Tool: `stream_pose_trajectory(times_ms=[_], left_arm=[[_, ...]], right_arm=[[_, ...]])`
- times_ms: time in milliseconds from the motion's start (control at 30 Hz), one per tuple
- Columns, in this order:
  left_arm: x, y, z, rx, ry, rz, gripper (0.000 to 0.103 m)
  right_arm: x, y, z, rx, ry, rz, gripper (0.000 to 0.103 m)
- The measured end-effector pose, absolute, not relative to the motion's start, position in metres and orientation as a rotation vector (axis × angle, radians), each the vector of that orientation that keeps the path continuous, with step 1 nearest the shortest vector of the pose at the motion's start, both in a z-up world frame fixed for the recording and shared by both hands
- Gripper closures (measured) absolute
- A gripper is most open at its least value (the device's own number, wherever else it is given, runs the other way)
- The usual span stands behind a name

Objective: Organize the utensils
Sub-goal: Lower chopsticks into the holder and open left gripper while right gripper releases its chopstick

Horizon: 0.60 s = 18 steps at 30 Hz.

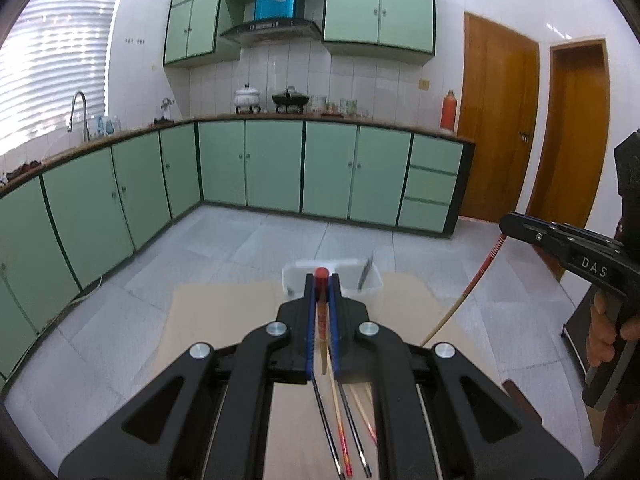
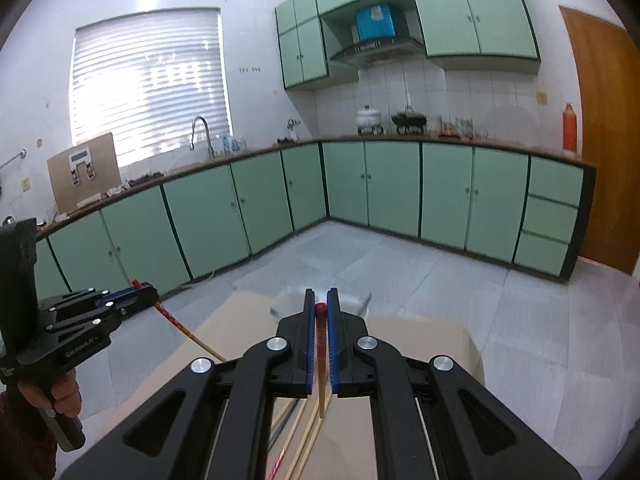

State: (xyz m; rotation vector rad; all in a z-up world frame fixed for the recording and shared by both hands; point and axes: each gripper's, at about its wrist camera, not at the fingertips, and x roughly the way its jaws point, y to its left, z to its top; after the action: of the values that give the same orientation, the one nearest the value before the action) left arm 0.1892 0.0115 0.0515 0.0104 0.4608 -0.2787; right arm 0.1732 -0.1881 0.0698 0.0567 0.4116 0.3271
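The left tool [image 1: 322, 280] is clamped on a red-topped chopstick [image 1: 321, 320], lifted above the pale counter [image 1: 224, 320] where more chopsticks [image 1: 344, 432] lie loose. The right tool [image 2: 321, 300] likewise grips a second red-topped chopstick [image 2: 321, 344] between its blue pads. Ahead on the counter stands a white container [image 1: 370, 280] with a dark utensil [image 1: 366, 276] leaning inside.

container [image 1: 370, 286] at table's [image 1: 216, 320] far edge | chopsticks [image 1: 344, 436] nearer, on table
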Motion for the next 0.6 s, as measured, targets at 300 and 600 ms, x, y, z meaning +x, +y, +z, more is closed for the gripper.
stream_pose_trajectory(times_ms=[300,600], left_arm=[[0.228,-0.004,0.099,-0.002,0.334,-0.269,0.098],[0.295,-0.026,0.079,0.013,0.357,-0.239,0.098]], right_arm=[[0.218,-0.189,0.123,0.068,0.316,0.334,0.097],[0.277,-0.18,0.107,0.075,0.327,0.302,0.097]])
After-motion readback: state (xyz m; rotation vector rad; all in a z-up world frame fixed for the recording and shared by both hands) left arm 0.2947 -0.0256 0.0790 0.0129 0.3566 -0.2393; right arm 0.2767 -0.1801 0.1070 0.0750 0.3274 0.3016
